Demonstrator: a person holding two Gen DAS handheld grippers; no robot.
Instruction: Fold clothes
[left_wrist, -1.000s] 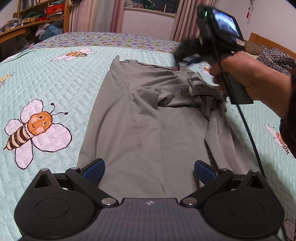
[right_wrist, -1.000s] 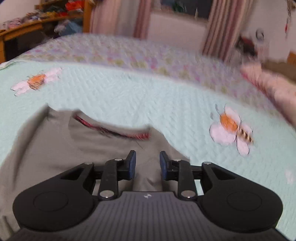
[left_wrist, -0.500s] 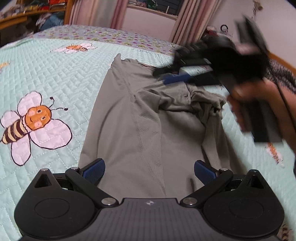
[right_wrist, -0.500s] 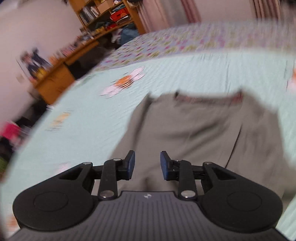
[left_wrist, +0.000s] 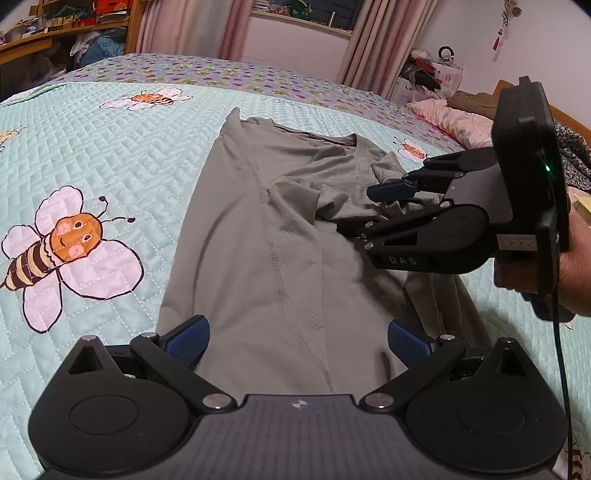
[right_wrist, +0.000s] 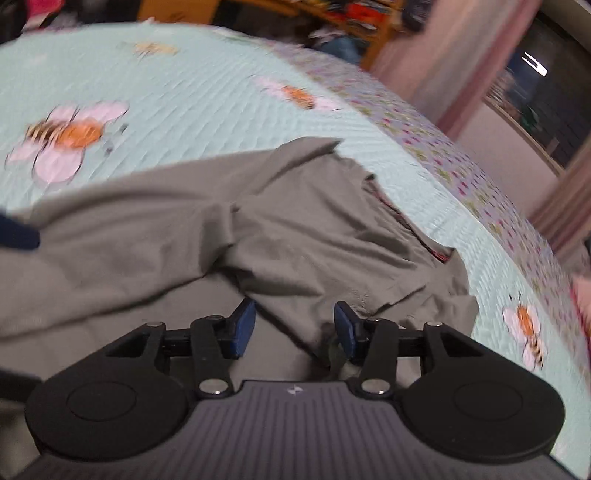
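Right claw (right_wrist: 294, 326): jaws spread about halfway, just been opening. Rolled onto its side over the rumpled sleeve at the shirt's right shoulder. Folds of cloth lie between the blue pads (right_wrist: 243, 326), but the pads do not press on them; nothing pinched.

Left claw (left_wrist: 297, 345): jaws spread wide, poised over the shirt's near hem, one pad toward each side of the hem. Cannot tell whether the pads touch the cloth.

Grey shirt (left_wrist: 266, 236): lies lengthwise in the middle of the bed, collar toward the far edge, left side folded in flat, right sleeve bunched.

Quilt (left_wrist: 122, 147): pale green, printed with bees (left_wrist: 66, 251). Pillows (left_wrist: 448, 118) at the bed's far right corner. Curtains (left_wrist: 380, 40) and cluttered shelves (left_wrist: 70, 22) beyond the bed.
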